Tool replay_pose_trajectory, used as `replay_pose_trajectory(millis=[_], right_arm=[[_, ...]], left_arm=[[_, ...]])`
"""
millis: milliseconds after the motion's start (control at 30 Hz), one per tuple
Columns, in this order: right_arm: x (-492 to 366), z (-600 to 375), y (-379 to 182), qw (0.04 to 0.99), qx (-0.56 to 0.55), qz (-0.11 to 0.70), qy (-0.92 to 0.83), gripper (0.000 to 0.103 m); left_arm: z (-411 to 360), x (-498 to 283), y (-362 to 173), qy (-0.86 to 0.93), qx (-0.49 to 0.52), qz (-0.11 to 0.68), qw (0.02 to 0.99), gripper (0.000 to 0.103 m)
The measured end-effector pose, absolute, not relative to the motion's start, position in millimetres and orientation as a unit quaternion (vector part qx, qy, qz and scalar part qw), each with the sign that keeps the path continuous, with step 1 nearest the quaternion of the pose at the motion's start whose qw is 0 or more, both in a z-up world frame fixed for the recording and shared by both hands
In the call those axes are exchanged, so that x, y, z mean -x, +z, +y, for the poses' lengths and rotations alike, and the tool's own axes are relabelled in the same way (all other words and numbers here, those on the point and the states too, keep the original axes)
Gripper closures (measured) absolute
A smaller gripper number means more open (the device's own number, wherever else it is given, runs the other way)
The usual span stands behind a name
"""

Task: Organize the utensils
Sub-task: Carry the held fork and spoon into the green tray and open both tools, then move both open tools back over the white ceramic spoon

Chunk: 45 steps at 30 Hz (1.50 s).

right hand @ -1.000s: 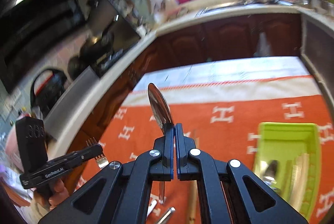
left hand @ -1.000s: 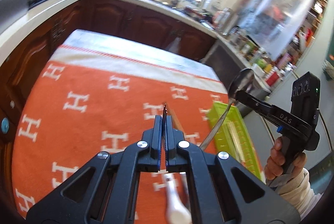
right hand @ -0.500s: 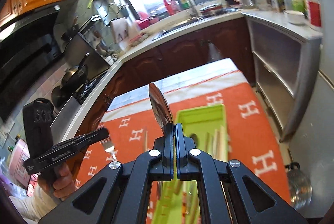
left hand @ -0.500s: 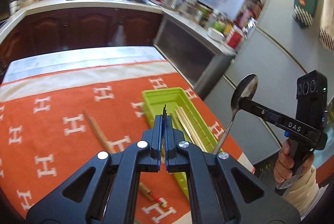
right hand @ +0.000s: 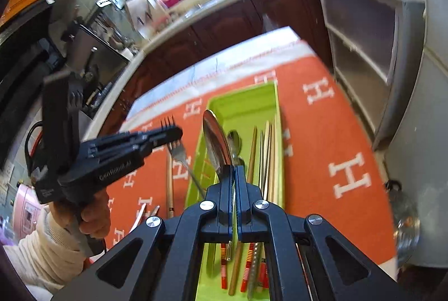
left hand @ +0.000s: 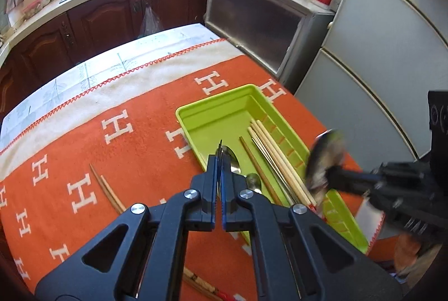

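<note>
- Left wrist view: an orange cloth (left hand: 145, 116) with white H marks covers the table, spreading out ahead of and under both pairs of fingers.
- On it lies a green tray (left hand: 215, 116), just beyond the left gripper's (left hand: 219, 161) fingertips and directly below the right gripper's (right hand: 234, 170).
- The tray holds pale chopsticks (left hand: 275, 152) and a brown one along its right side, with two spoons (left hand: 233, 158) beside them nearer the left fingers.
- The left gripper's jaws are clamped tight on a fork (right hand: 175, 145), whose tines stick out past the fingertips, over the cloth left of the tray.
- The right gripper's jaws are pinched on a spoon (right hand: 215, 144); its bowl stands up past the fingertips, above the tray.
- Loose chopsticks (left hand: 106, 187) lie on the cloth, left of the left fingers.
</note>
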State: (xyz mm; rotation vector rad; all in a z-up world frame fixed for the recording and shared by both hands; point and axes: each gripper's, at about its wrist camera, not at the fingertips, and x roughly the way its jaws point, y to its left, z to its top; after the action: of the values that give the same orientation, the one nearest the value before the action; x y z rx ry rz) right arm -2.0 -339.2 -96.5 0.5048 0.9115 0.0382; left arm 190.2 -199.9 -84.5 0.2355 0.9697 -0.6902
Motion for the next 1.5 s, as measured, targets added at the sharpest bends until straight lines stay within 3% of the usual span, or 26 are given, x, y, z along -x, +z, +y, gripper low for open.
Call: replay_pose_trajectory(millis=[333, 533, 633, 700, 900, 933, 1067, 1367, 1500], right_arm=[[-66.2, -305.9, -144.9, 0.836, -0.209, 0.507, 0.003, 0.102], [-76.1, -297.8, -156.8, 0.828, -0.203, 0.522, 0.003, 0.095], [-69.4, -298.0, -151.7, 0.83, -0.214, 0.516, 0.004, 0.093], [-65.6, -296.4, -149.4, 0.831, -0.218, 0.512, 0.007, 0.092], [-48.6, -295.8, -137.7, 0.832, -0.223, 0.507, 0.005, 0.091], [-45.6, -297.3, -136.2, 0.832, -0.224, 0.507, 0.005, 0.09], [-28.7, -292.3, -124.2, 0.839, -0.228, 0.494, -0.001, 0.068], [9.3, -257.4, -79.9, 0.876, -0.188, 0.445, 0.008, 0.065], [19.1, -233.8, -64.8, 0.889, -0.157, 0.43, 0.019, 0.043]], left_arm=[[-211.8, -222.4, -103.2, -0.287, -0.107, 0.468, 0.829, 0.103], [-198.9, -217.3, -92.6, -0.282, -0.098, 0.474, 0.828, 0.1], [-182.0, -210.0, -78.4, -0.275, -0.081, 0.469, 0.835, 0.091], [-169.5, -203.3, -69.9, -0.268, -0.073, 0.465, 0.841, 0.074], [-126.1, -180.5, -53.3, -0.242, -0.059, 0.463, 0.851, 0.072], [-117.5, -176.0, -51.5, -0.236, -0.057, 0.464, 0.852, 0.072], [-86.7, -159.9, -46.2, -0.212, -0.047, 0.466, 0.858, 0.07], [-13.6, -121.9, -46.4, -0.168, 0.008, 0.477, 0.863, 0.058], [8.6, -102.9, -56.3, -0.154, 0.018, 0.484, 0.861, 0.058]])
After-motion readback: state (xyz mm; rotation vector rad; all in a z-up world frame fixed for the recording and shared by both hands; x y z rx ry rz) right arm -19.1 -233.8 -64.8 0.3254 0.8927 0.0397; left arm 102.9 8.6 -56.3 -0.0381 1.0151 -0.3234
